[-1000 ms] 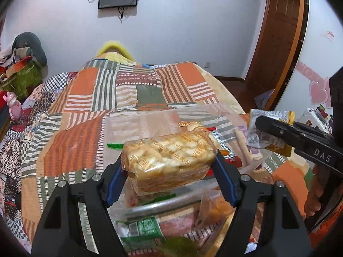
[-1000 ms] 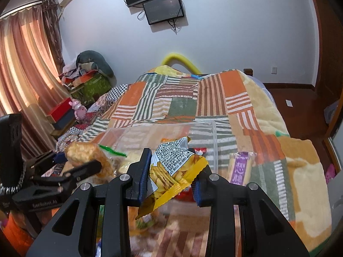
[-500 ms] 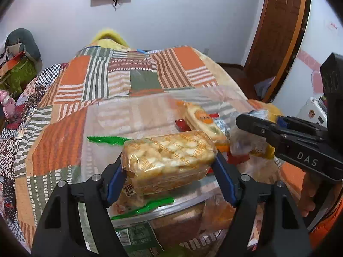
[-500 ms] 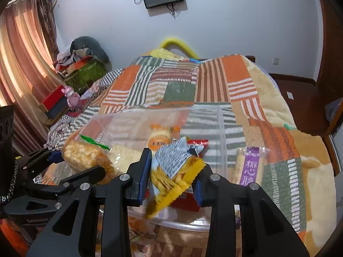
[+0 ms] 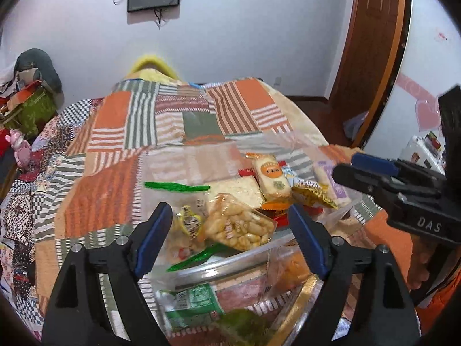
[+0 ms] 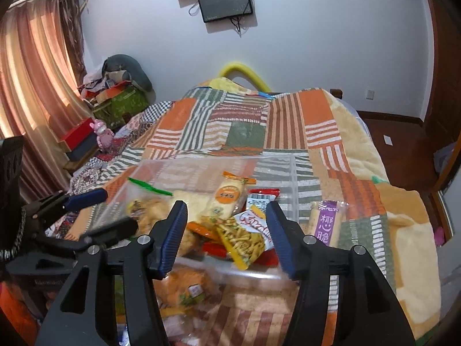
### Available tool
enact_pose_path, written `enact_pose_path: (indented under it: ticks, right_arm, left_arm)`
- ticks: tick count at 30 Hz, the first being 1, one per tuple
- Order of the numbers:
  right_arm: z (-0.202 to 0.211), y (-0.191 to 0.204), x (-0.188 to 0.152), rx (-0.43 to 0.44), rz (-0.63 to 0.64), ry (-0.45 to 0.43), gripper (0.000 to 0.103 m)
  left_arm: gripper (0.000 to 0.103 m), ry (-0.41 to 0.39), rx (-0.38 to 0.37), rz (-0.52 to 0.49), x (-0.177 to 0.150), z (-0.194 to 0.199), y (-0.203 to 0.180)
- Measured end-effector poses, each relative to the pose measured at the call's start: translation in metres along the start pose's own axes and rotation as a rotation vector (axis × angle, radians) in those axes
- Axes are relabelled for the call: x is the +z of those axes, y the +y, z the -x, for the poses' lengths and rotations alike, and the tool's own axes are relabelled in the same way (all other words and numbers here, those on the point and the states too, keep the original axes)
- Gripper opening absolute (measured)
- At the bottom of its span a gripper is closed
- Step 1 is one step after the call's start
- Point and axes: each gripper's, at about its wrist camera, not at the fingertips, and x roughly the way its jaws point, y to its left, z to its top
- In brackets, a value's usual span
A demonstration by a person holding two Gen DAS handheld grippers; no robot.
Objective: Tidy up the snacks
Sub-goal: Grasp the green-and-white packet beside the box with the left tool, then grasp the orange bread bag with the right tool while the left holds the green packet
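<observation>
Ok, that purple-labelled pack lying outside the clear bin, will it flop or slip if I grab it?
The purple-labelled pack looks like a long block in tight film, so probably fairly stiff and light. Its glossy wrapper may slip between the fingers. It lies flat on the soft blanket, so a push would likely slide it, not roll it.

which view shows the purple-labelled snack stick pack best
The right wrist view: the long pale purple-labelled snack pack lies fully visible on the patchwork blanket, outside the clear plastic bin. The left wrist view shows only a blurred sliver.

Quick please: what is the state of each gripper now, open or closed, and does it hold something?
Left gripper: open, holding nothing; the puffed snack pack lies in the clear bin.
Right gripper: open, holding nothing; the yellow chips bag lies in the bin.
</observation>
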Motion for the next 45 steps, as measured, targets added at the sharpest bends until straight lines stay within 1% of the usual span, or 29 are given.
enact_pose_path:
  ticks: [5,9,12,17,20,23,25,28,29,30,32,35,37,39,40,41,42,43,44,45]
  right_arm:
    - [0.010,0.010,-0.008,0.013,0.016,-0.001,0.061]
    - [0.009,0.014,-0.016,0.025,0.015,0.019,0.066]
    - [0.005,0.017,-0.025,0.033,0.010,0.046,0.066]
    - [-0.008,0.018,-0.043,0.044,-0.010,0.110,0.068]
    - [-0.018,0.019,-0.052,0.052,-0.019,0.151,0.069]
    - [-0.030,0.023,-0.057,0.052,-0.013,0.186,0.069]
    - [-0.037,0.025,-0.059,0.053,-0.010,0.201,0.069]
    - [-0.046,0.027,-0.060,0.057,-0.007,0.223,0.069]
    - [-0.049,0.028,-0.061,0.061,-0.007,0.230,0.069]
    - [-0.052,0.028,-0.061,0.061,-0.006,0.231,0.074]
    - [-0.053,0.030,-0.061,0.065,0.001,0.227,0.079]
    - [-0.055,0.032,-0.061,0.065,0.012,0.225,0.082]
    - [-0.056,0.034,-0.063,0.064,0.017,0.225,0.082]
    - [-0.056,0.035,-0.063,0.060,0.021,0.223,0.080]
    - [-0.056,0.035,-0.064,0.061,0.021,0.222,0.079]
    - [-0.055,0.035,-0.064,0.065,0.020,0.218,0.076]
    - [-0.054,0.034,-0.064,0.068,0.021,0.215,0.068]
    - [-0.053,0.034,-0.064,0.075,0.022,0.215,0.066]
    - [-0.052,0.035,-0.064,0.082,0.022,0.213,0.059]
    - [-0.051,0.034,-0.064,0.087,0.021,0.213,0.053]
  left_arm:
    - [0.087,-0.016,0.030,0.002,-0.005,0.020,0.012]
    - [0.088,0.010,0.041,0.027,-0.018,0.026,0.025]
    - [0.088,0.041,0.054,0.057,-0.033,0.024,0.037]
    - [0.088,0.139,0.062,0.121,-0.059,0.007,0.060]
    - [0.088,0.195,0.050,0.132,-0.073,-0.005,0.067]
    - [0.088,0.228,0.045,0.126,-0.084,-0.016,0.068]
    - [0.088,0.235,0.050,0.134,-0.089,-0.022,0.070]
    - [0.088,0.261,0.021,0.160,-0.094,-0.031,0.074]
    - [0.088,0.280,0.009,0.164,-0.096,-0.037,0.076]
    - [0.088,0.293,0.004,0.160,-0.097,-0.041,0.075]
    - [0.088,0.298,-0.006,0.141,-0.101,-0.047,0.072]
    - [0.088,0.279,-0.001,0.098,-0.101,-0.049,0.064]
    - [0.087,0.271,-0.006,0.098,-0.101,-0.051,0.061]
    - [0.076,0.255,0.004,0.088,-0.101,-0.051,0.058]
    - [0.073,0.245,0.006,0.078,-0.101,-0.050,0.056]
    - [0.067,0.240,0.001,0.075,-0.102,-0.049,0.055]
    - [0.063,0.235,-0.005,0.073,-0.102,-0.047,0.053]
    - [0.062,0.231,-0.004,0.068,-0.103,-0.046,0.052]
    - [0.056,0.227,-0.007,0.061,-0.103,-0.045,0.051]
    - [0.055,0.225,-0.005,0.055,-0.104,-0.043,0.048]
